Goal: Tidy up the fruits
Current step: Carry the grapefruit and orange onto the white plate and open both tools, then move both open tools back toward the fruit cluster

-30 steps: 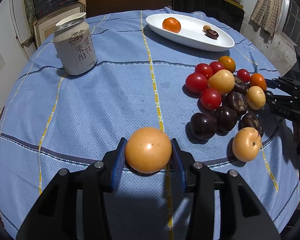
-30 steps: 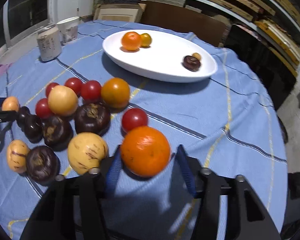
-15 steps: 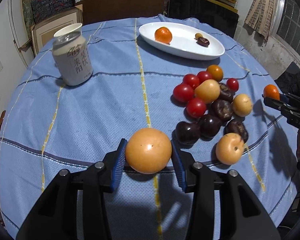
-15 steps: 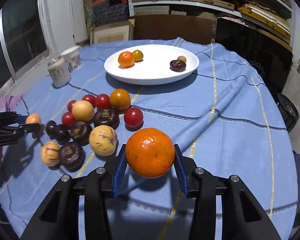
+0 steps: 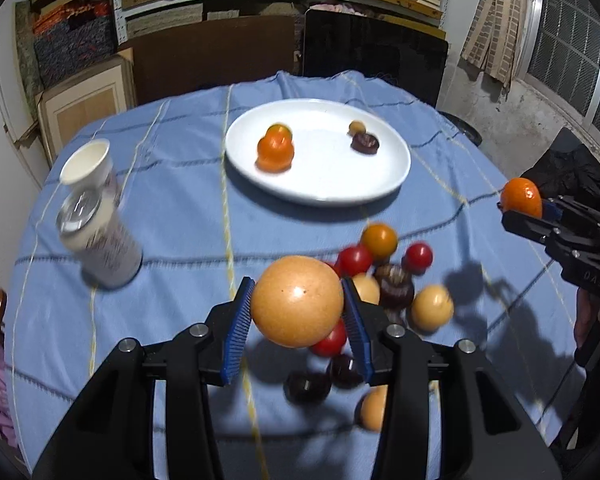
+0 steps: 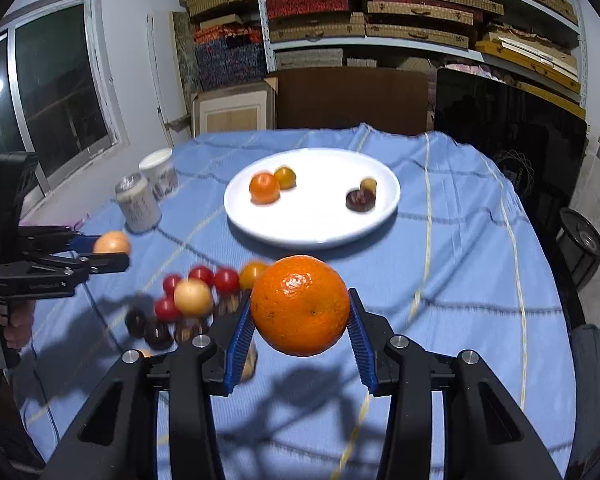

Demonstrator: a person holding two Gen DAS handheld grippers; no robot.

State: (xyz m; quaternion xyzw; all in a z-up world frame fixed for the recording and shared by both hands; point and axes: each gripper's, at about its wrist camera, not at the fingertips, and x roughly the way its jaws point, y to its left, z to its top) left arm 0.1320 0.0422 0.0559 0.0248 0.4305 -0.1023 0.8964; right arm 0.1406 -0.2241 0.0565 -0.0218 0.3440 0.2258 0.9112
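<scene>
Both fruits have risen off the cloth, left tongs (image 5: 298,330) clamping a yellow fruit (image 5: 297,301), right tongs (image 6: 300,336) an orange (image 6: 300,305).

We see a blue woven tablecloth (image 6: 460,248) that looks soft and matt, and on it a white plate (image 6: 312,224) that is smooth and glossy like china. The orange (image 6: 300,306) has a bumpy, slightly shiny peel, while the pale yellow-orange fruit (image 5: 296,302) has smooth skin with a small bright shine. Our grippers are matt black plastic with silver metal screws and ribbed blue pads (image 5: 238,336), and the drink can (image 5: 100,240) has a shiny metal top.
</scene>
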